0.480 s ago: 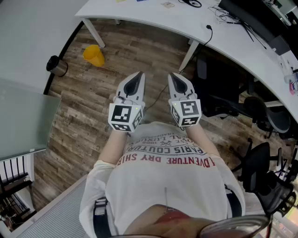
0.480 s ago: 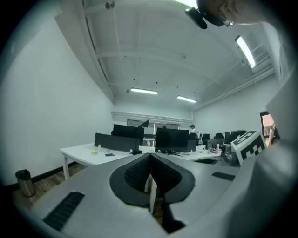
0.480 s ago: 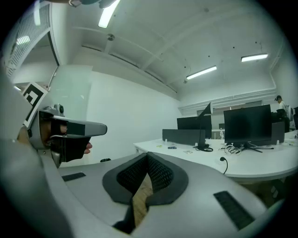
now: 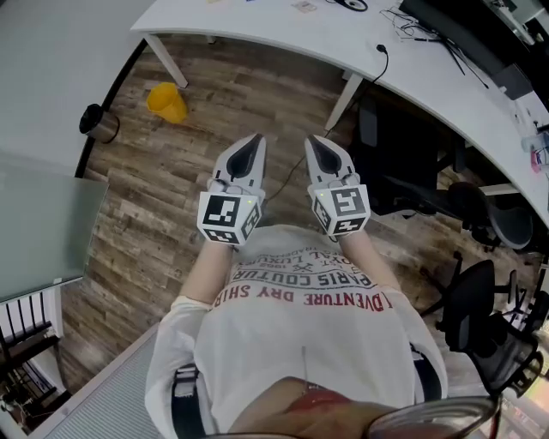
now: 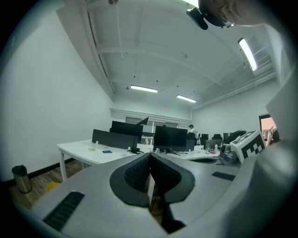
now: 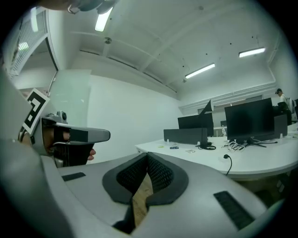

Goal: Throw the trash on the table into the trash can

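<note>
In the head view both grippers are held side by side in front of the person's chest, level, pointing at the white table (image 4: 283, 30). My left gripper (image 4: 253, 141) is shut and holds nothing; its pads meet in the left gripper view (image 5: 150, 157). My right gripper (image 4: 315, 142) is also shut and empty (image 6: 147, 159). Small scraps (image 4: 304, 8) lie on the far tabletop, seen as a blue bit (image 5: 107, 151) and small bits (image 6: 173, 148). A small metal trash can (image 4: 96, 123) stands on the wood floor at the left, by the wall (image 5: 21, 178).
A yellow object (image 4: 167, 101) lies on the floor near the can. Table legs (image 4: 341, 99) stand ahead. Black office chairs (image 4: 480, 300) and a dark unit (image 4: 403, 154) crowd the right. Monitors (image 5: 170, 138) and cables (image 6: 228, 158) sit on the table. A glass panel (image 4: 43, 231) is at the left.
The head view has drifted slightly, so the can and yellow object sit a little further left. Both grippers keep their place, shut and empty.
</note>
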Available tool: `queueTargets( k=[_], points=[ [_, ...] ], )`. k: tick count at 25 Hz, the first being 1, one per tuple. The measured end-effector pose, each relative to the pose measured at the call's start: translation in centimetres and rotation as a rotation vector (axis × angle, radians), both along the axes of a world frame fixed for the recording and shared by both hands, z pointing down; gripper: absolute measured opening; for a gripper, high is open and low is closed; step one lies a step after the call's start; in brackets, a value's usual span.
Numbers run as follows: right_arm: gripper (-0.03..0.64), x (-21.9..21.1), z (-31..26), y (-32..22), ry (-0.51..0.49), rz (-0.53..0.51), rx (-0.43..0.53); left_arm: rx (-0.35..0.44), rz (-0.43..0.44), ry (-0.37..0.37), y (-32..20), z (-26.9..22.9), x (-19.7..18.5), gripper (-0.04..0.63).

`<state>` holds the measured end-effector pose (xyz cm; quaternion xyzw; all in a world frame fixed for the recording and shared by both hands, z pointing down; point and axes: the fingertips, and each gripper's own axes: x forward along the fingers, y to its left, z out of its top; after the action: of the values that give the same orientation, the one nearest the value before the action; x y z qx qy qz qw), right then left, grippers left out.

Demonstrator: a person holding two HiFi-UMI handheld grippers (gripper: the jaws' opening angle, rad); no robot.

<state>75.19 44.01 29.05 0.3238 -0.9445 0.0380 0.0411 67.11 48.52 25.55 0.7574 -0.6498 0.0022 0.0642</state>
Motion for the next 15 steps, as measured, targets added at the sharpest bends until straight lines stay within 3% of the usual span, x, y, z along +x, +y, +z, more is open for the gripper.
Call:
queueTargets(
  k=[6, 15],
  points=[
    [0.025, -1.1, 2.7, -1.7, 0.025, 0.011, -0.081, -0.048, -0.011, 0.024, -1.4, 1.6, -1.7, 0.023],
    [0.026, -9.2, 4.3, -9.5, 0.047, 0.038, -0.125, -0.098, 0.033, 0.048, -9.9, 3.4, -10.2, 0.023]
  ],
)
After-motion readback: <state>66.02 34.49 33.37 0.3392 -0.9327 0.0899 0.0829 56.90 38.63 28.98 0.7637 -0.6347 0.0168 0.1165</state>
